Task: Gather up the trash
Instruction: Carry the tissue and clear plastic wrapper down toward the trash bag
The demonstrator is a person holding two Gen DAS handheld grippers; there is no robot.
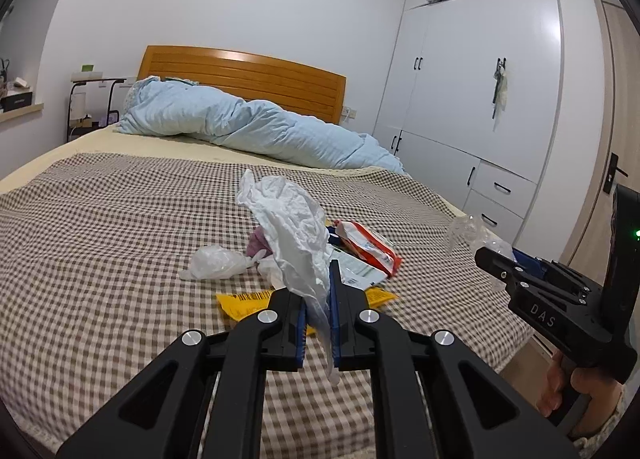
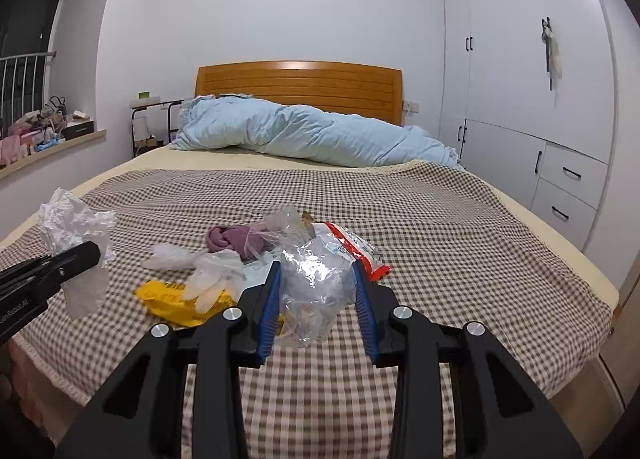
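Both grippers are held out over the foot of the bed (image 2: 460, 219), angled gently downward toward the checked cover, each with a piece of trash pinched in it.

In the left wrist view the left gripper (image 1: 318, 299) fills the bottom centre of the frame. Its blue pads are closed almost together on a crumpled white plastic bag (image 1: 290, 219), which stands up out of the jaws toward the middle of the frame while a thin tail of it hangs below them. At the lower right edge of that same frame a hand (image 1: 560, 387) grips the handle of the right gripper (image 1: 494, 259), whose black fingers point left and slightly up.

In the right wrist view the right gripper (image 2: 316, 287) sits bottom centre, jaws partly apart and pressed on either side of a crumpled clear plastic wrapper (image 2: 316, 279), which bulges between the pads and droops below them. The left gripper's black tip pokes in from the left edge there, the white bag bunched around it.

The rest of the trash lies in a loose heap on the cover, mid-frame just beyond the fingertips: a yellow packet (image 2: 168, 297), a red and white wrapper (image 2: 360, 249), a whitish glove (image 2: 212, 275) and a purple cloth bundle (image 2: 232, 241).

Behind, a light blue duvet (image 2: 312, 131) lies rumpled along the wooden headboard (image 2: 300, 79).
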